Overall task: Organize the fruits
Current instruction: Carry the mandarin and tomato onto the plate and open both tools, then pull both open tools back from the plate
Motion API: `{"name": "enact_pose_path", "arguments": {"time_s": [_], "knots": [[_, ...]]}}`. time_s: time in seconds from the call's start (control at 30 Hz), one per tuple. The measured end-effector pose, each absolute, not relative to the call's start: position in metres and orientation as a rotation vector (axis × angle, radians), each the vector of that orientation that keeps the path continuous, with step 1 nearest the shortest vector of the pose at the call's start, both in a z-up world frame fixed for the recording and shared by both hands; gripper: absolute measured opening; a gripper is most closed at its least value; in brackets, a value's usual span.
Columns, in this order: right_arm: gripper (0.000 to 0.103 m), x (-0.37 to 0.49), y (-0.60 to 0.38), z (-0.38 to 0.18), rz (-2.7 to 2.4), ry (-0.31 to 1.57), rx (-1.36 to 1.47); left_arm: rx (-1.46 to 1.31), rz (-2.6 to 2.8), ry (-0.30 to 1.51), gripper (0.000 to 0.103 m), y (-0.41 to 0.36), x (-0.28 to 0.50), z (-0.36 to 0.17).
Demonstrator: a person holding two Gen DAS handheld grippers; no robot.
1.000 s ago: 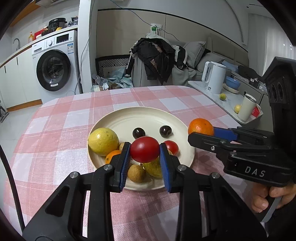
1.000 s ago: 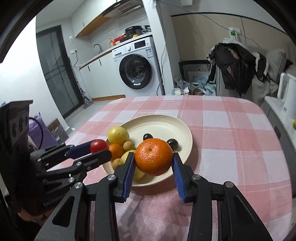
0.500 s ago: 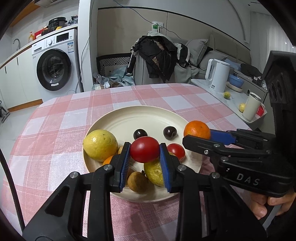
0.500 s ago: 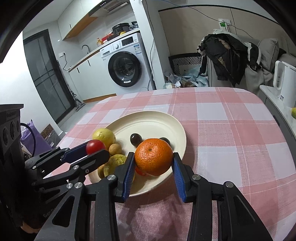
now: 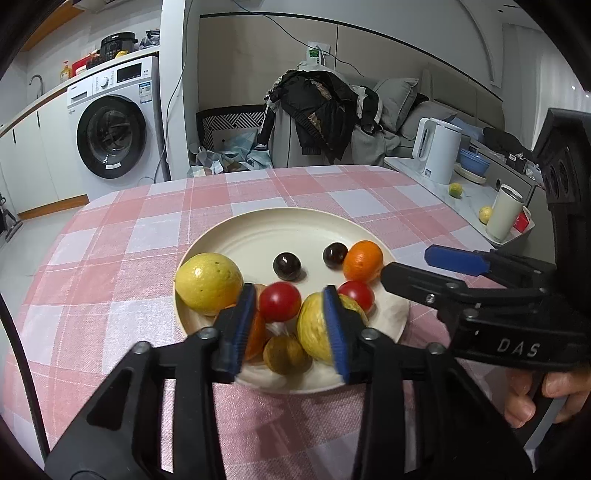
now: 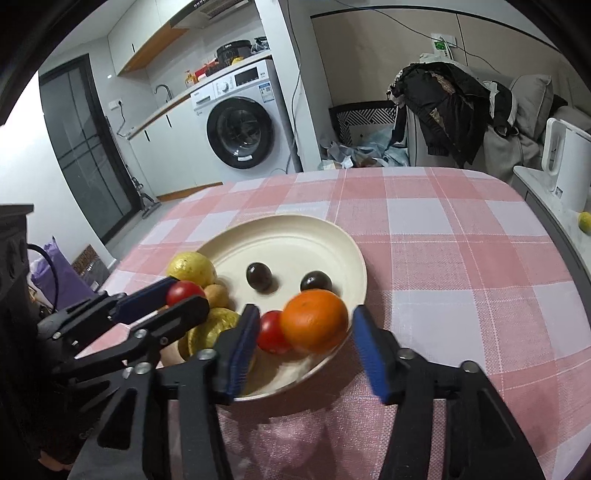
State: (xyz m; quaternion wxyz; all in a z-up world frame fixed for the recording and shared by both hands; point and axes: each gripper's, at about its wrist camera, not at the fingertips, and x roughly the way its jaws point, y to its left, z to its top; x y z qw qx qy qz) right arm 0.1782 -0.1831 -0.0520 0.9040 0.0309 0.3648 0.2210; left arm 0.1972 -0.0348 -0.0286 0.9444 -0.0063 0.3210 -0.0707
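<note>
Near plate (image 6: 354, 258) rim: orange (image 6: 314, 320), fingers opening.

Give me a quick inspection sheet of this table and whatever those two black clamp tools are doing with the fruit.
Surface: round table under a pink checked tablecloth.
Job's things: cream plate holding a yellow citrus, two dark round fruits, an orange, two red tomatoes and more yellow, brown and orange fruit in front.
Clutter: nothing seen on the cloth beyond the plate.
Grippers: left gripper opening, a tomato between its pads; right gripper opening, the orange free of both pads.
Cables: black cable at the left edge; wall cable.
Surroundings: washing machine, clothes pile, white kettle.
</note>
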Motion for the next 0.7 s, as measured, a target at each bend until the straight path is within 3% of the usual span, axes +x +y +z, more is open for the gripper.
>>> {"name": "enact_pose_path", "arguments": {"time_s": [0.1, 0.17, 0.33, 0.43, 0.7], "knots": [[0.07, 0.176, -0.188, -0.048, 0.443, 0.739, 0.069, -0.006, -0.12, 0.63, 0.062, -0.031, 0.188, -0.025], [0.071, 0.173, -0.192, -0.046, 0.446, 0.737, 0.07, -0.02, -0.106, 0.618, 0.079, -0.025, 0.181, -0.022], [0.093, 0.163, -0.202, -0.042, 0.437, 0.708, 0.055, -0.048, -0.107, 0.583, 0.086, -0.013, 0.159, -0.015], [0.103, 0.158, -0.21, -0.04, 0.454, 0.698, 0.06, -0.026, -0.101, 0.563, 0.103, -0.012, 0.144, -0.012], [0.103, 0.135, -0.219, -0.032, 0.481, 0.63, 0.04, 0.006, -0.098, 0.506, 0.102, -0.009, 0.104, -0.003]]}}
